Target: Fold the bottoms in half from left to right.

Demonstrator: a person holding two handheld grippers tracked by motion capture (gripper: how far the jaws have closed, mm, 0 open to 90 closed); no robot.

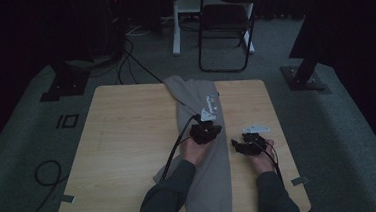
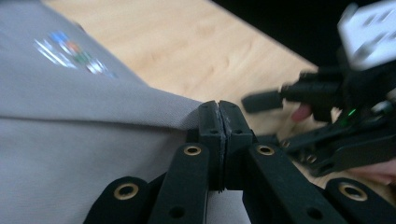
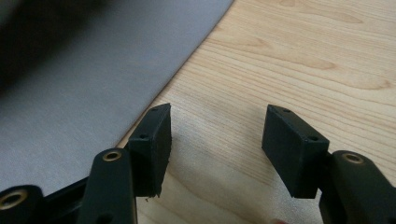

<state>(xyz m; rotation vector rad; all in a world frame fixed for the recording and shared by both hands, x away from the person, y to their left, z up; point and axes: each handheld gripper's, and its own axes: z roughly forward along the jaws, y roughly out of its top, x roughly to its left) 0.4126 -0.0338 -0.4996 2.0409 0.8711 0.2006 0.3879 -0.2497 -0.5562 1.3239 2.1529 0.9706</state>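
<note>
The left gripper (image 1: 206, 133) is clenched on a fold of the grey garment (image 1: 207, 160), likely to draw that edge across and fold it; the cloth runs from twelve to six o'clock down the counter (image 1: 128, 140). At three o'clock of it the right gripper (image 1: 247, 146) hangs released over bare wood just beside the garment's edge. A folding chair (image 1: 223, 28) stands beyond, well clear.

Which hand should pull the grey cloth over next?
Left, probably. The left gripper is already shut on a fold of the grey cloth. The right gripper is open over the bare table beside the cloth, holding nothing.
</note>
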